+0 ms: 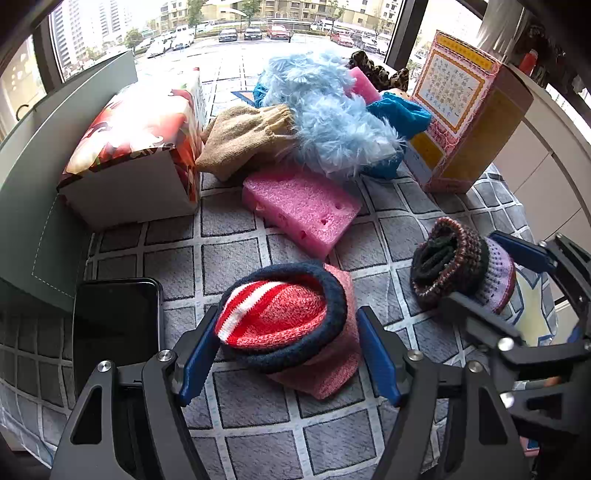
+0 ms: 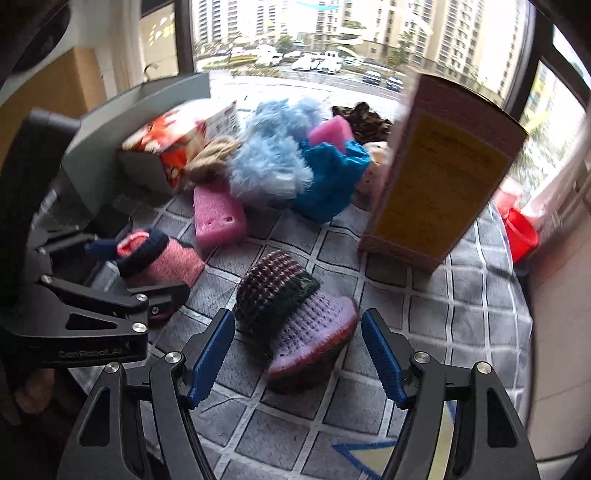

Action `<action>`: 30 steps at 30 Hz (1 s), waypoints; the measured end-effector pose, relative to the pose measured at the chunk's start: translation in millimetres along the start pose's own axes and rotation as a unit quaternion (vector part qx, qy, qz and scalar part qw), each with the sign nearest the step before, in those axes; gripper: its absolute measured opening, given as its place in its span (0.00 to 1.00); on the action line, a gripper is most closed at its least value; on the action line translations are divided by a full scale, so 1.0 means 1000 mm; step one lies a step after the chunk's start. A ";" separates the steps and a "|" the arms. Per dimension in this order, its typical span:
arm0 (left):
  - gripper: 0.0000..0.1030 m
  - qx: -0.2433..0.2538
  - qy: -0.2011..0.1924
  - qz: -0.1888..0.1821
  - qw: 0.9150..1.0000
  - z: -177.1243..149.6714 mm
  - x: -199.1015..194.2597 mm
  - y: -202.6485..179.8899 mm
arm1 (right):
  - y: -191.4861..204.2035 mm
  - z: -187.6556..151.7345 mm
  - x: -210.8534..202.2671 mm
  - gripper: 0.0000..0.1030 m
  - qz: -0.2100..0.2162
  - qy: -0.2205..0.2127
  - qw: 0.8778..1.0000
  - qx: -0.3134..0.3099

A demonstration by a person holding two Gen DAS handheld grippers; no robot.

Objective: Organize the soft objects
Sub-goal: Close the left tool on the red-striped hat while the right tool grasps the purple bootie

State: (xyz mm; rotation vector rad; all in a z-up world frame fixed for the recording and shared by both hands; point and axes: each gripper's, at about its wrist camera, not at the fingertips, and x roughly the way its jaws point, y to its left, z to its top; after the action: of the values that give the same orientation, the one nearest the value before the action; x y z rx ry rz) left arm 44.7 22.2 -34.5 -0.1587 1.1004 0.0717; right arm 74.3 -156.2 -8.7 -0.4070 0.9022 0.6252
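Both tongs wide: L [image 1: 286,354] round pink sock [image 1: 295,332], R [image 2: 297,356] round purple sock [image 2: 295,317].

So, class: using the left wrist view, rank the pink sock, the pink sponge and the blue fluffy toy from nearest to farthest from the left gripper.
1. Pink sock: between the left gripper fingers.
2. Pink sponge: just beyond, mid-table.
3. Blue fluffy toy: farthest, in the back pile.

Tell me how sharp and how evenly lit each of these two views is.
Left wrist view: sharp throughout, the pink sponge crisp; soft daylight, the window washed out, edges bent by the fisheye. Right wrist view: motion-smeared, worst on the tall box and fluffy blue pile; the purple knit bootie stays fairly clear.
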 end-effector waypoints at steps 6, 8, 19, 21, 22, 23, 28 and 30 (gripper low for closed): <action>0.58 0.011 -0.001 0.000 1.000 -0.003 -0.004 -0.004 | 0.006 0.008 0.021 0.70 -0.002 0.020 0.999 -0.039; 0.47 0.016 -0.001 -0.015 1.000 -0.003 -0.007 -0.003 | -0.001 0.010 0.020 0.64 0.008 0.019 1.000 -0.016; 0.48 0.072 -0.010 -0.014 0.997 0.011 -0.013 0.000 | -0.026 -0.002 -0.011 0.54 0.026 -0.027 0.990 0.138; 0.53 0.061 -0.005 -0.021 0.998 0.011 -0.010 0.008 | -0.025 -0.003 -0.013 0.55 0.027 -0.026 0.990 0.135; 0.54 0.056 -0.006 -0.024 0.998 0.012 -0.011 0.010 | -0.023 -0.004 -0.014 0.55 0.027 -0.025 0.992 0.125; 0.57 0.053 -0.007 -0.027 0.998 0.011 -0.010 0.011 | -0.023 -0.004 -0.016 0.58 0.026 -0.024 0.993 0.117; 0.61 0.015 -0.005 -0.015 1.000 0.010 -0.009 0.011 | -0.015 -0.005 -0.018 0.80 0.017 -0.022 0.998 0.051; 0.61 -0.011 -0.003 -0.011 1.000 0.008 -0.012 0.013 | -0.012 -0.002 -0.013 0.80 0.011 -0.016 0.999 0.029</action>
State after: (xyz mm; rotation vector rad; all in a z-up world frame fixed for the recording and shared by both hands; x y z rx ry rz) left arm 44.2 36.7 -21.3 -0.1901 1.0927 0.0641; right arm 74.4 -170.7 1.9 -0.3354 0.8926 0.6227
